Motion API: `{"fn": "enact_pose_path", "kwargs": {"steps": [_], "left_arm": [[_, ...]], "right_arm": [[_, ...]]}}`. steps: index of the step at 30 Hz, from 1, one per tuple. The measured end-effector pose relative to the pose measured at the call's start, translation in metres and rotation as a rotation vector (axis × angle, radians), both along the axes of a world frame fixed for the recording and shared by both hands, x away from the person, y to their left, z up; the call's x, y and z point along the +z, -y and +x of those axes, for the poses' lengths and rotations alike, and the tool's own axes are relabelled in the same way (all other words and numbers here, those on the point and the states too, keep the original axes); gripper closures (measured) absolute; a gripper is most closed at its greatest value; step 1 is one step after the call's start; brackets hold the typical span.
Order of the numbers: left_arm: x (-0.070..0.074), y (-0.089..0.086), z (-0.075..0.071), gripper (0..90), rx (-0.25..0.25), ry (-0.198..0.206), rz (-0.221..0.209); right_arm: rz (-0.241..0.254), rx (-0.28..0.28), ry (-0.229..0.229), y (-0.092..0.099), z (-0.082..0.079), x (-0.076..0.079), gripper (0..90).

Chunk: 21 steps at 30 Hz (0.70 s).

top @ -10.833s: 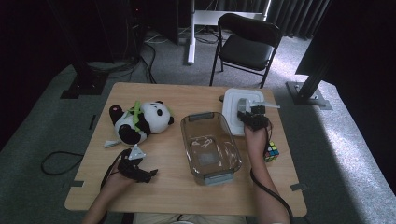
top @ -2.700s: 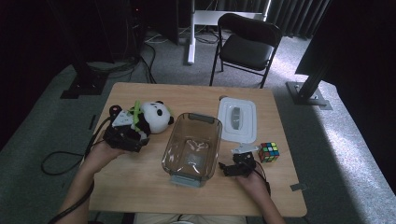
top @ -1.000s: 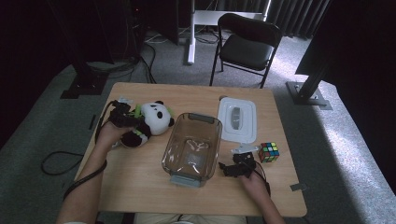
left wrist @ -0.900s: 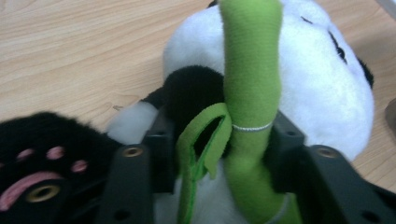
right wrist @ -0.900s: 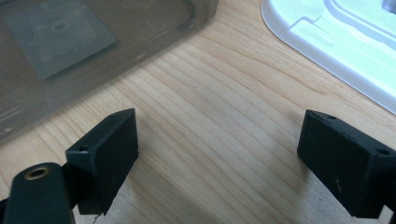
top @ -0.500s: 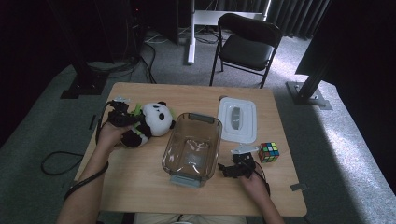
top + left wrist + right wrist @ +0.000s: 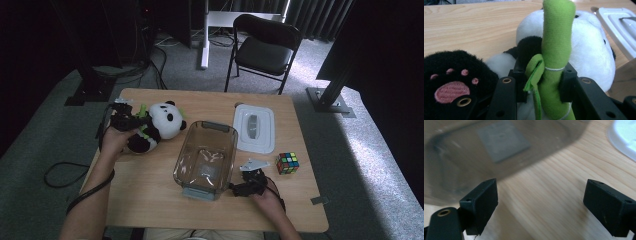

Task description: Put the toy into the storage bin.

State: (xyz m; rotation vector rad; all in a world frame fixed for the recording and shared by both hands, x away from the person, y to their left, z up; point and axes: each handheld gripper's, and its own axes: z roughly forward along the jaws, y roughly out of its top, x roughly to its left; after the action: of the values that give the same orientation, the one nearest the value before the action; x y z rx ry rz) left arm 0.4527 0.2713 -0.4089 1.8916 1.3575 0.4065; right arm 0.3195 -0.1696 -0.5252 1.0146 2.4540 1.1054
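My left gripper [image 7: 544,82] has just been closing, and now its two black jaws pinch the green stalk [image 7: 556,50] of the panda [image 7: 157,125]. The stalk stands up between the jaws, and the panda's white head sits just behind it. One black paw [image 7: 451,75] with pink pads is beside my left jaw. The panda lies near the left edge of the desk [image 7: 150,200], towards the far corner.

My right gripper [image 7: 541,202] is wide open and holds nothing. It rests near the front edge, just beside the clear box [image 7: 206,155].
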Motion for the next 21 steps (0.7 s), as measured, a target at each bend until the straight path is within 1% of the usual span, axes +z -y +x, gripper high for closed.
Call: {"fn": "enact_pose_path", "kwargs": {"steps": [2, 3, 5, 8, 9, 10, 11, 12, 13, 14, 16, 17, 18, 19, 20, 21], "left_arm": [[0.002, -0.001, 0.0, 68.1, 0.006, 0.0, -0.002], [0.002, -0.002, 0.0, 68.1, 0.011, 0.001, -0.005], [0.005, -0.004, 0.0, 68.0, 0.019, 0.002, -0.012], [0.015, -0.008, -0.001, 68.0, 0.042, 0.018, -0.02], [0.015, -0.008, -0.001, 68.0, 0.042, 0.018, -0.02], [0.02, -0.009, -0.001, 68.0, 0.042, 0.022, -0.021], [0.027, -0.009, -0.001, 68.0, 0.047, 0.035, -0.022], [0.03, -0.008, -0.001, 67.9, 0.048, 0.039, -0.022], [0.03, -0.008, -0.001, 67.9, 0.048, 0.039, -0.022], [0.038, -0.007, -0.002, 67.9, 0.05, 0.051, -0.022], [0.046, -0.006, -0.002, 67.9, 0.051, 0.062, -0.027], [0.046, -0.006, -0.002, 67.8, 0.051, 0.062, -0.027], [0.054, -0.005, -0.002, 67.9, 0.055, 0.074, -0.036], [0.054, -0.005, -0.002, 67.8, 0.055, 0.074, -0.036], [0.064, -0.003, -0.002, 67.8, 0.051, 0.087, -0.038], [0.064, -0.003, -0.002, 67.8, 0.051, 0.087, -0.038]], "right_arm": [[-0.007, 0.007, 0.003, -0.002, 0.0, -0.001, 12.4], [-0.003, 0.011, -0.008, -0.005, 0.0, -0.001, 12.4], [0.001, 0.014, -0.007, -0.011, 0.0, -0.001, 12.4], [0.005, 0.021, -0.006, -0.019, -0.001, -0.001, 12.4], [0.006, 0.023, -0.007, -0.022, -0.001, -0.001, 12.4], [0.006, 0.023, -0.007, -0.022, -0.001, -0.001, 12.4], [0.016, 0.014, -0.014, -0.03, 0.001, -0.001, 12.4], [0.019, 0.005, -0.011, -0.036, 0.002, 0.0, 11.9], [0.018, 0.003, -0.007, -0.04, 0.003, 0.0, 11.9], [0.026, -0.003, -0.014, -0.047, 0.004, 0.0, 11.9], [0.037, -0.008, -0.023, -0.057, 0.006, 0.0, 11.9], [0.04, -0.011, -0.029, -0.062, 0.008, 0.0, 11.9], [0.046, -0.023, -0.043, -0.069, 0.01, 0.0, 11.8], [0.048, -0.032, -0.05, -0.074, 0.011, 0.001, 11.8], [0.051, -0.038, -0.062, -0.079, 0.012, 0.001, 11.3], [0.049, -0.044, -0.064, -0.085, 0.015, 0.002, 11.3]]}}
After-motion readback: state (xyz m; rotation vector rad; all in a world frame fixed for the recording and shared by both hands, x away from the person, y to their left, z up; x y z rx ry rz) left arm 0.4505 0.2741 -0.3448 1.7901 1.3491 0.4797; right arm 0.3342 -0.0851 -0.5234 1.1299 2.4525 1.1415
